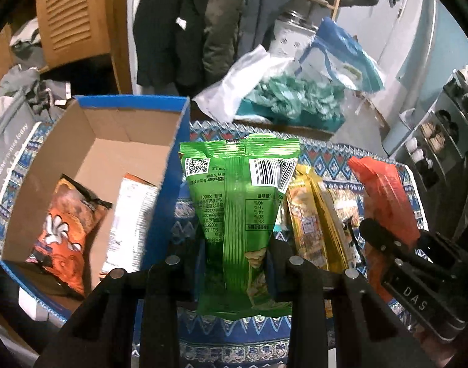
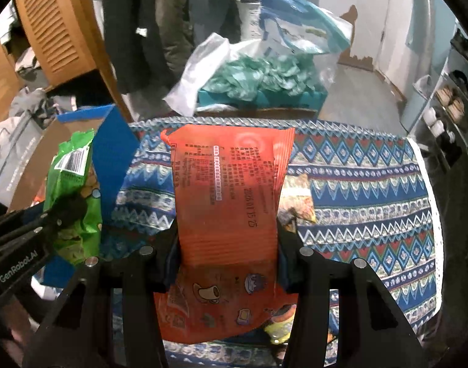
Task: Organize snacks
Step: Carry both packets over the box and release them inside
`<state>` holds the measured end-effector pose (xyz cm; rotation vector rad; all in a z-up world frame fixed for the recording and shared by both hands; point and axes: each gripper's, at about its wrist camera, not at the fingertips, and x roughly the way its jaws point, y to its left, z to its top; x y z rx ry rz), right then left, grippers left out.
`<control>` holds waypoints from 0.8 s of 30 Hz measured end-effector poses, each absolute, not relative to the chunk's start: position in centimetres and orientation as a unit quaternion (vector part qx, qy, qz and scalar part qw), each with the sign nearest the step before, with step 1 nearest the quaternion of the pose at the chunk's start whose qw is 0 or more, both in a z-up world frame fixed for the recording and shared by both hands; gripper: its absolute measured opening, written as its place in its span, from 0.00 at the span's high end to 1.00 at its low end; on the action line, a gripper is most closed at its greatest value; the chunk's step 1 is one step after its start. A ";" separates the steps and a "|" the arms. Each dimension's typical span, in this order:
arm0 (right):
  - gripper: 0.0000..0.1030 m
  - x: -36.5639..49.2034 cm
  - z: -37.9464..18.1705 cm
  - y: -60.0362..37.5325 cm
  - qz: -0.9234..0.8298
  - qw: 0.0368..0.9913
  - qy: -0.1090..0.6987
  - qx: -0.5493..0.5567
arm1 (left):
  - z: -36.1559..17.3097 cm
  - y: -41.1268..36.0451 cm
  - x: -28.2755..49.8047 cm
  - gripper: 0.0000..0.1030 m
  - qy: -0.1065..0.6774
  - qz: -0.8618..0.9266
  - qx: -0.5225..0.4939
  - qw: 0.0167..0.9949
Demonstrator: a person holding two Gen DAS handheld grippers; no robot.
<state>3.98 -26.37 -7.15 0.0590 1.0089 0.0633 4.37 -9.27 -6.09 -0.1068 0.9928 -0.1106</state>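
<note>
My left gripper is shut on a green snack bag, held upright above the patterned cloth, just right of the blue cardboard box. In that box lie an orange chip bag and a white packet. My right gripper is shut on an orange-red snack bag, lifted over the cloth. Yellow snack packs lie on the cloth between the two bags. The right wrist view also shows the green snack bag with the left gripper's fingers at the left, beside the box's blue wall.
The table carries a blue patterned cloth. Behind it sit a teal box with plastic bags and hanging dark coats. A wooden louvred door is at the back left, and a shoe rack stands at the right.
</note>
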 end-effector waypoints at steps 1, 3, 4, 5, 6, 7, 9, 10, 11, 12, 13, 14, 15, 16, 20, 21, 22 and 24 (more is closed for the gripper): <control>0.52 4.1 -6.9 -25.9 0.034 0.875 0.481 0.027 | -5.9 -9.0 4.3 0.69 0.474 -0.052 -0.054 0.877; 0.52 4.1 -6.5 -25.3 0.040 0.877 0.478 0.026 | -5.6 -8.4 4.2 0.69 0.472 -0.049 -0.059 0.878; 0.52 4.2 -6.3 -24.9 0.044 0.878 0.476 0.026 | -5.5 -8.1 4.2 0.69 0.472 -0.047 -0.060 0.878; 0.52 4.3 -6.1 -24.6 0.047 0.879 0.474 0.025 | -5.4 -7.8 4.1 0.69 0.471 -0.045 -0.062 0.879; 0.52 4.4 -5.9 -24.3 0.051 0.880 0.472 0.024 | -5.3 -7.5 4.1 0.69 0.469 -0.043 -0.064 0.880; 0.52 4.5 -5.7 -23.8 0.055 0.880 0.470 0.023 | -5.1 -7.2 4.1 0.69 0.468 -0.041 -0.065 0.881; 0.52 4.7 -5.4 -23.1 0.062 0.882 0.467 0.021 | -4.8 -6.6 4.0 0.69 0.463 -0.037 -0.067 0.883; 0.52 4.9 -5.2 -22.7 0.066 0.882 0.465 0.020 | -4.6 -6.2 4.0 0.69 0.460 -0.035 -0.069 0.885; 0.52 4.9 -5.1 -22.4 0.069 0.883 0.464 0.019 | -4.4 -5.8 4.0 0.69 0.457 -0.032 -0.070 0.886; 0.52 5.1 -5.0 -22.0 0.072 0.883 0.463 0.019 | -4.1 -5.3 4.0 0.69 0.455 -0.027 -0.073 0.887; 0.52 5.2 -4.9 -21.6 0.076 0.884 0.462 0.018 | -4.0 -4.8 4.0 0.69 0.454 -0.023 -0.076 0.887; 0.52 5.3 -4.7 -21.2 0.079 0.884 0.460 0.017 | -3.9 -4.5 4.0 0.69 0.453 -0.021 -0.078 0.888; 0.52 5.5 -4.6 -20.6 0.083 0.885 0.459 0.016 | -3.7 -3.9 4.0 0.69 0.452 -0.016 -0.082 0.888; 0.52 5.7 -4.4 -20.1 0.087 0.885 0.457 0.015 | -3.6 -3.4 4.0 0.69 0.451 -0.013 -0.084 0.889; 0.52 6.0 -4.0 -18.1 0.103 0.886 0.452 0.007 | -3.3 -1.6 4.1 0.69 0.447 0.000 -0.097 0.889; 0.52 6.1 -3.9 -17.5 0.108 0.886 0.452 0.005 | -3.3 -1.2 4.1 0.69 0.446 0.003 -0.100 0.889; 0.52 6.2 -3.8 -16.9 0.113 0.885 0.451 0.003 | -3.3 -0.6 4.1 0.69 0.446 0.008 -0.103 0.889; 0.52 6.4 -3.7 -15.9 0.121 0.884 0.451 0.002 | -3.4 0.2 4.0 0.69 0.446 0.014 -0.105 0.889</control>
